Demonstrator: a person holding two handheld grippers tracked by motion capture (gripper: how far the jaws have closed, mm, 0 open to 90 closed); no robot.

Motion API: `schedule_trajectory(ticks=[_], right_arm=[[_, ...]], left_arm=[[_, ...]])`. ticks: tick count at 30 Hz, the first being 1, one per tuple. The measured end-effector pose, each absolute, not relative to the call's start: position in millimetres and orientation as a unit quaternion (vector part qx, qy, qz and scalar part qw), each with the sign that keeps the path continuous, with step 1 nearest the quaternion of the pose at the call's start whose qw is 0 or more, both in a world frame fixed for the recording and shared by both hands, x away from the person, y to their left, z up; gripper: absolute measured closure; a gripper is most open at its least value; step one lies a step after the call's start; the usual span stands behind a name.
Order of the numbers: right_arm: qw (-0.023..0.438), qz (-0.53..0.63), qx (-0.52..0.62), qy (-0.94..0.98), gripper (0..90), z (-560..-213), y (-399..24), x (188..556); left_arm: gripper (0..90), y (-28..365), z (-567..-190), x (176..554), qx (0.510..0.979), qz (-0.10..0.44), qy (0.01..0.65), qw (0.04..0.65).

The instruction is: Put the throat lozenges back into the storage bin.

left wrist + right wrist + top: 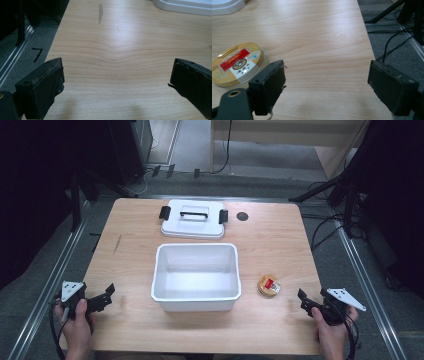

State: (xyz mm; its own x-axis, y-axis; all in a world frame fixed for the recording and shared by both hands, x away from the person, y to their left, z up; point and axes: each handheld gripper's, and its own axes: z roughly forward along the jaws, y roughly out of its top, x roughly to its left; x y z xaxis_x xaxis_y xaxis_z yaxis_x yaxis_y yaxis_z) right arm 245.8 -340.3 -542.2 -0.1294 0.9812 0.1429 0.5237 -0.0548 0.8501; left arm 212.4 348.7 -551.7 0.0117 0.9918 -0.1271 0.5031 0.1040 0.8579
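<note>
Nearby, the round tin (237,65) sits beside the right gripper (325,85), fingers apart.

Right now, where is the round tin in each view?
High view: tin right of the white bin, ahead of the right gripper.
Left gripper view: not there.
Right gripper view: tin lower left, beside the left finger.
Shared landmark: the wooden table.
</note>
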Motion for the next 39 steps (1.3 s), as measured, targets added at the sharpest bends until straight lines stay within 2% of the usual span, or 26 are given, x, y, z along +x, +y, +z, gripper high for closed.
schedule_trajectory(ticks=[4,18,29,33,39], right_arm=[[0.277,0.419,0.6,0.623,20.9,-540.1,-342.7,244.0],[0.253,0.395,0.549,0.692,23.7,-518.9,-324.1,242.1],[0.226,0.345,0.542,0.732,22.4,-503.1,-309.1,247.9],[0.218,0.315,0.534,0.754,18.5,-498.2,-299.5,255.8],[0.202,0.284,0.519,0.78,17.5,-487.8,-282.5,266.1]], left_arm=[[0.0,348.3,-551.9,212.5,0.591,0.31,0.632,0.394],[0.0,350.3,-552.2,212.5,0.59,0.3,0.634,0.399],[0.0,347.7,-552.2,214.8,0.599,0.297,0.632,0.391],[0.0,347.2,-552.2,214.8,0.599,0.3,0.632,0.389],[0.0,348.2,-552.2,215.0,0.6,0.295,0.633,0.391]])
